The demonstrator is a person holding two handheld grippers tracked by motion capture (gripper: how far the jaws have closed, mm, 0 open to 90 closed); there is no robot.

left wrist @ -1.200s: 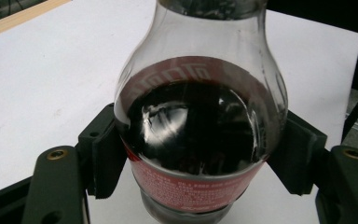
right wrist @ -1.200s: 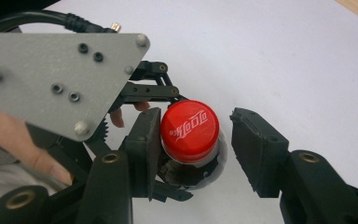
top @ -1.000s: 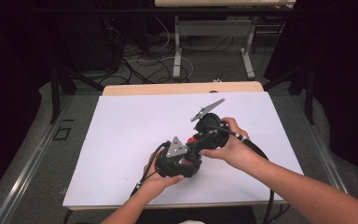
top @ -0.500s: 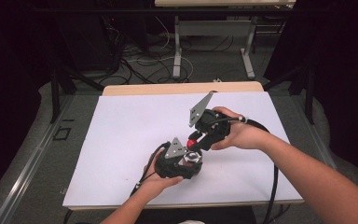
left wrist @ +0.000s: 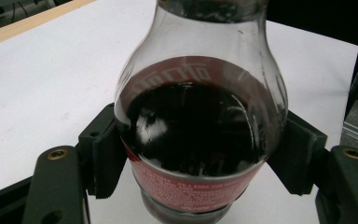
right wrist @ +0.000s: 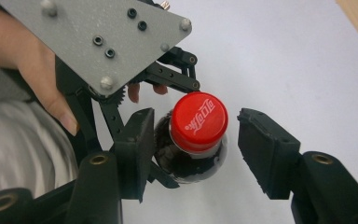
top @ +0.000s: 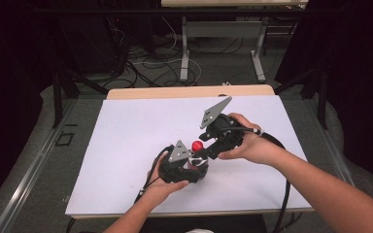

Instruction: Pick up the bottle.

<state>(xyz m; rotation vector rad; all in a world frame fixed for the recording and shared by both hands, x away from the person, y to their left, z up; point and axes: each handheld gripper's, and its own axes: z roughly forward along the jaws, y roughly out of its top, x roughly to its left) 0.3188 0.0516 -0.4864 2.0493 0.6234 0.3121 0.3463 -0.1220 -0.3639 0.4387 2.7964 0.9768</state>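
Note:
A small clear cola bottle [left wrist: 200, 135], dark drink inside and a red label low on it, stands on the white table. My left gripper [left wrist: 200, 156] is shut on its body, with both ribbed pads [left wrist: 105, 158] pressed to its sides. In the high view the left gripper [top: 188, 167] sits near the table's front middle. The bottle's red cap [right wrist: 199, 120] lies between the jaws of my right gripper [right wrist: 200, 144], which have just been opening. A clear gap shows beside the cap on the right. In the high view the right gripper [top: 200, 151] reaches in from the right over the cap [top: 197, 145].
The white table top [top: 136, 131] has a wooden strip [top: 175, 92] along its far edge. A black cable [top: 286, 194] trails off the right gripper over the front edge. Behind the table stand table legs and floor cables [top: 175, 58].
The right hand has shifted a little up and back over the bottle, and the red cap now shows more plainly between its jaws. The left hand and the bottle have stayed put.

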